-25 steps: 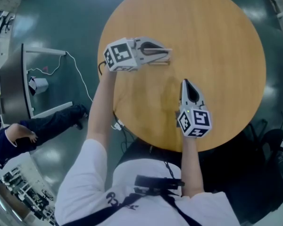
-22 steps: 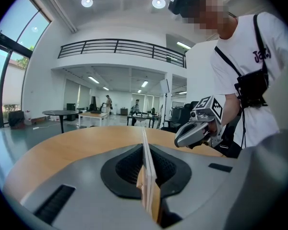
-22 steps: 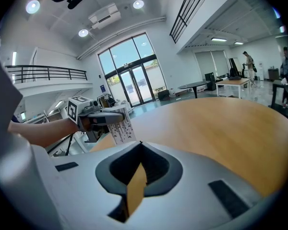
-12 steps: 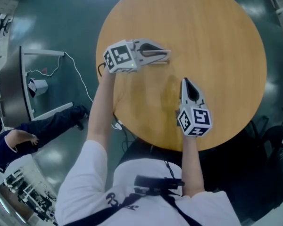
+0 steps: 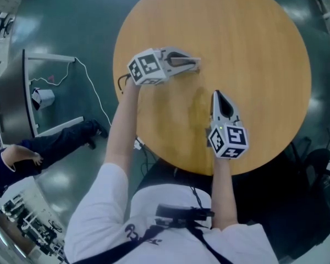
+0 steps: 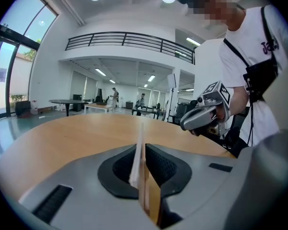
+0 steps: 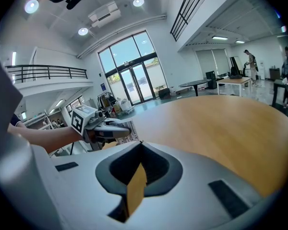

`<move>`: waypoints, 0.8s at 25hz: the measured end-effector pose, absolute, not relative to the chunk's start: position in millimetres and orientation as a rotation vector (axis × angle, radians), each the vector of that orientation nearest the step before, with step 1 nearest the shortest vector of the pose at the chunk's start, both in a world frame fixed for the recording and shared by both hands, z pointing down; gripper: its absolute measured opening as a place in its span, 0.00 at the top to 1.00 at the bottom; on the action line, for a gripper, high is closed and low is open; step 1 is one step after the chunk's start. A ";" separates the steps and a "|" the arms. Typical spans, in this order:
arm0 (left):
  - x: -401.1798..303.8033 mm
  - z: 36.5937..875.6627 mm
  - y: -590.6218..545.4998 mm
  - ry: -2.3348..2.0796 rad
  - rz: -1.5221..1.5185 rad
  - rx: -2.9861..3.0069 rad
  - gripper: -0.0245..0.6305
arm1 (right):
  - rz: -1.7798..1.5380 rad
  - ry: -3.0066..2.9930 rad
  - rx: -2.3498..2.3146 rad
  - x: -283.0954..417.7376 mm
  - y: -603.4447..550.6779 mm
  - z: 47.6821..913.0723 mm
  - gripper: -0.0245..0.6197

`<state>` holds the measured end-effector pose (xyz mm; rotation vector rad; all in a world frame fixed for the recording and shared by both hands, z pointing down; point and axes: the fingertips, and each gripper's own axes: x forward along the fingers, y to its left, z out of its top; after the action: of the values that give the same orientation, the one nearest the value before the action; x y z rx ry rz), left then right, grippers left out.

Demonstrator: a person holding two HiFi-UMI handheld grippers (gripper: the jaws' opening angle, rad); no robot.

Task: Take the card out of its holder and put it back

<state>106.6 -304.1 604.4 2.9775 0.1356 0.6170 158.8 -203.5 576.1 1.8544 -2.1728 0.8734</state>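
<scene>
My left gripper (image 5: 197, 64) lies on its side at the left part of the round wooden table (image 5: 253, 48), shut on a thin white card (image 6: 140, 133) that shows edge-on between its pads. In the right gripper view that card (image 7: 129, 136) carries black print, and a tan wooden holder (image 7: 109, 145) lies just under it. I cannot tell whether the card's edge sits in the holder. My right gripper (image 5: 215, 94) rests nearer the table's front edge, pointing away from me, shut with nothing in it. It stands a short way off the left one.
The table's rim runs close behind both hands. On the dark floor to the left stands a white frame (image 5: 49, 98) with a cable, and another person's arm (image 5: 22, 158) shows beside it. More tables (image 6: 69, 102) and people stand far off in the hall.
My left gripper has shifted a little to the right and turned slightly, with the card still in it. The right gripper has stayed in place.
</scene>
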 end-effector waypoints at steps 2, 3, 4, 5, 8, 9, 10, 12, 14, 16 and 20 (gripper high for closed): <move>105.8 609.5 -307.9 0.109 0.646 2.961 0.92 | 0.869 -2.170 1.856 160.1 -201.2 574.5 0.93; 104.1 609.9 -309.8 0.090 0.647 2.952 0.92 | 0.865 -2.171 1.855 159.9 -199.8 573.6 0.93; 101.0 609.9 -311.8 0.066 0.647 2.943 0.92 | 0.861 -2.173 1.853 159.2 -198.5 572.7 0.93; 97.0 610.5 -313.8 0.038 0.653 2.934 0.92 | 0.856 -2.175 1.850 158.3 -197.2 571.8 0.93; 82.7 616.5 -319.3 -0.071 0.705 2.903 0.90 | 0.845 -2.181 1.838 156.9 -191.2 567.7 0.93; 76.5 619.0 -321.4 -0.119 0.726 2.892 0.89 | 0.839 -2.185 1.832 156.3 -188.3 565.0 0.93; 68.7 621.5 -324.1 -0.178 0.748 2.881 0.89 | 0.832 -2.190 1.828 155.3 -185.1 561.7 0.93; 47.2 626.0 -331.0 -0.321 0.776 2.851 0.83 | 0.815 -2.196 1.824 152.0 -178.2 554.4 0.93; 21.9 626.1 -335.0 -0.463 0.740 2.800 0.75 | 0.795 -2.199 1.825 148.8 -171.4 547.0 0.93; -0.7 620.5 -335.6 -0.582 0.678 2.760 0.70 | 0.752 -2.210 1.823 147.2 -169.0 537.8 0.93; -39.2 600.2 -326.5 -0.780 0.603 2.736 0.69 | 0.634 -2.250 1.808 136.8 -168.6 514.9 0.93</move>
<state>-39.2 -326.5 600.2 2.7365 -0.7798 0.6033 136.8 -168.6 514.9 1.8082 -2.2497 0.6342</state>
